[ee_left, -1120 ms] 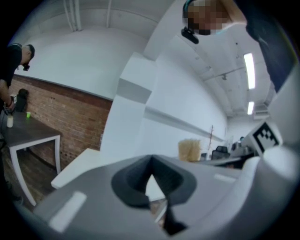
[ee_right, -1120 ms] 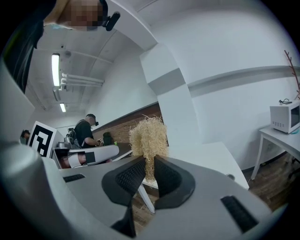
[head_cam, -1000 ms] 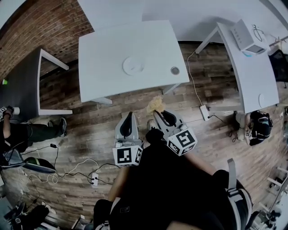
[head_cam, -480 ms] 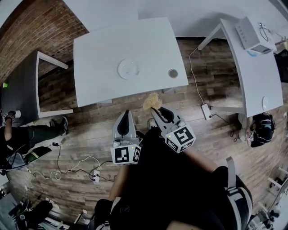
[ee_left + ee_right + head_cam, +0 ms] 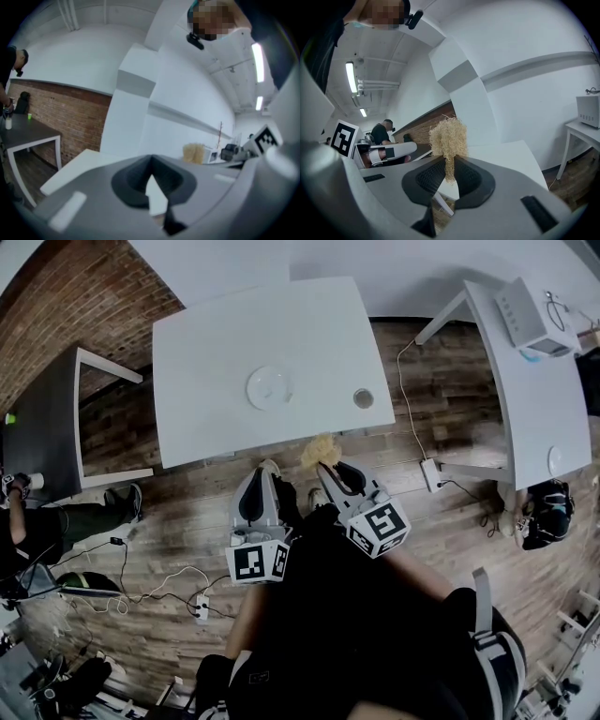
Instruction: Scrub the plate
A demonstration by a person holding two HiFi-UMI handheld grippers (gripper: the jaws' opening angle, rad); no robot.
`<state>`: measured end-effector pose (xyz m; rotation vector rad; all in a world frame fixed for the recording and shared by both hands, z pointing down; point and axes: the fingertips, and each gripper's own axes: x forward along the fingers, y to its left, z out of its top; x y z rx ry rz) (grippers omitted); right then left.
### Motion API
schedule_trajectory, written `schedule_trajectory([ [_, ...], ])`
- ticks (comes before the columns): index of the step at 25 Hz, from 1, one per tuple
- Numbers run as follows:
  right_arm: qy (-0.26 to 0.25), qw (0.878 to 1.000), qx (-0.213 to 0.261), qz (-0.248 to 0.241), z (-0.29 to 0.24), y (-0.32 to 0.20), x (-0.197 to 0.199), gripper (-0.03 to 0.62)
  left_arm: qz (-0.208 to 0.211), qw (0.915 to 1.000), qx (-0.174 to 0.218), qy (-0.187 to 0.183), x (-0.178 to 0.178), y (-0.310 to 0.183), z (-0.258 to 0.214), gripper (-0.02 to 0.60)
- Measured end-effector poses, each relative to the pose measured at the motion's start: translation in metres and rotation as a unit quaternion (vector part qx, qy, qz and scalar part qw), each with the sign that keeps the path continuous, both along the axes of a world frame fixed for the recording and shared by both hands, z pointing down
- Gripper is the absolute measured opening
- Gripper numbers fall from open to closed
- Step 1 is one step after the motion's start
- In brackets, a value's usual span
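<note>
A white plate (image 5: 269,387) lies near the middle of the white table (image 5: 216,324), with a small round dish (image 5: 364,398) to its right. Both grippers hover over the floor just short of the table's front edge. My right gripper (image 5: 324,468) is shut on a straw-coloured fibre scrubber (image 5: 319,451), which sticks up above the pads (image 5: 449,138). My left gripper (image 5: 255,478) is shut with nothing in it; in the left gripper view its tips (image 5: 150,161) meet over the table's near edge (image 5: 84,161). The plate is hidden in both gripper views.
A dark table (image 5: 42,418) stands at the left by a brick wall, with a seated person (image 5: 37,521) near it. A second white table (image 5: 539,399) at the right carries a white appliance (image 5: 525,315). Cables and a power strip (image 5: 427,472) lie on the wooden floor.
The table has come closer to both grippers. The scrubber now sits right at the table's front edge. Both grippers stay shut as before.
</note>
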<state>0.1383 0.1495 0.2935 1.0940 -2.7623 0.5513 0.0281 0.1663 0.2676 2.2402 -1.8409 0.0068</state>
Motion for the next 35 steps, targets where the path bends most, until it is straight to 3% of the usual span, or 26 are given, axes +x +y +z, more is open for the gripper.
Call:
schedule_trajectory([
  [13, 0.011, 0.999, -0.001, 0.043, 0.0, -0.049, -0.026, 0.051, 0.046, 0.9989, 0.002, 0.008, -0.029, -0.067, 0.005, 0.003],
  [25, 0.022, 0.998, -0.025, 0.056, 0.018, -0.102, -0.074, 0.051, 0.06, 0.9981, -0.009, 0.015, -0.076, -0.124, 0.014, 0.003],
  [35, 0.04, 0.995, -0.036, 0.088, 0.023, -0.131, -0.103, 0.051, 0.097, 0.9946, -0.015, 0.033, -0.1, -0.16, 0.022, 0.003],
])
